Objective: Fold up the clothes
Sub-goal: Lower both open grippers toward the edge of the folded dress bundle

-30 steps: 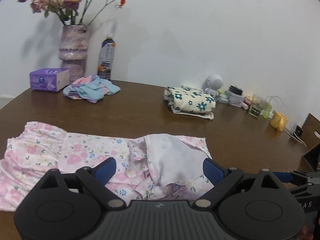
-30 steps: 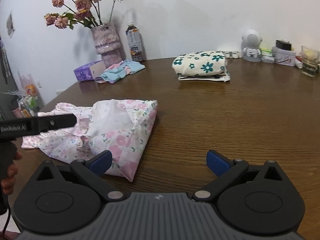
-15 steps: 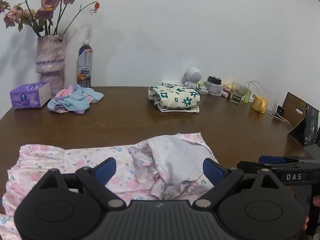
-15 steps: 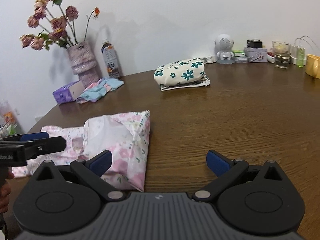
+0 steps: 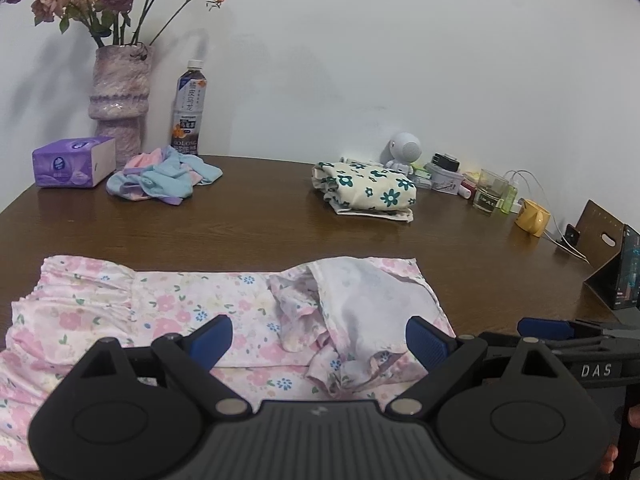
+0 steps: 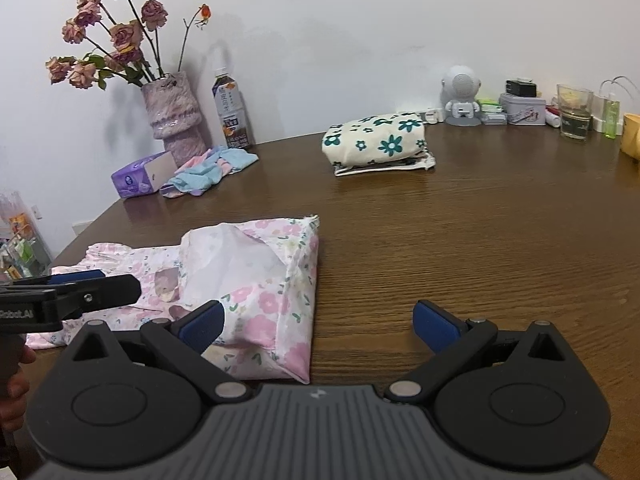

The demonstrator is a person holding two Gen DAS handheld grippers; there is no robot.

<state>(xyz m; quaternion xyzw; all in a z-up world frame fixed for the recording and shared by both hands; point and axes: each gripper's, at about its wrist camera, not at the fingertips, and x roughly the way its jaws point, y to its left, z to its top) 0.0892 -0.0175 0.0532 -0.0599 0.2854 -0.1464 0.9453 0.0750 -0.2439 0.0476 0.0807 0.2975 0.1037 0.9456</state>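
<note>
left wrist view: we see the pink dress (image 5: pixel 168 308) lying limp, one end folded over; left gripper (image 5: pixel 319 342) and right gripper (image 6: pixel 318 322) both wide, empty. we judge it light, floppy; pinch corners.

The left gripper (image 5: pixel 319 340) is hovering level with its blue-tipped fingers (image 5: pixel 210 340) spread wide apart, gripping nothing. The right gripper (image 6: pixel 318 326) is sitting just to its right, also gaping wide, its fingers (image 6: pixel 436 326) closing on nothing. A hand (image 6: pixel 14 390) is wrapping the left gripper's handle; fingertips (image 5: pixel 608 460) are showing at the right gripper's handle.
</note>
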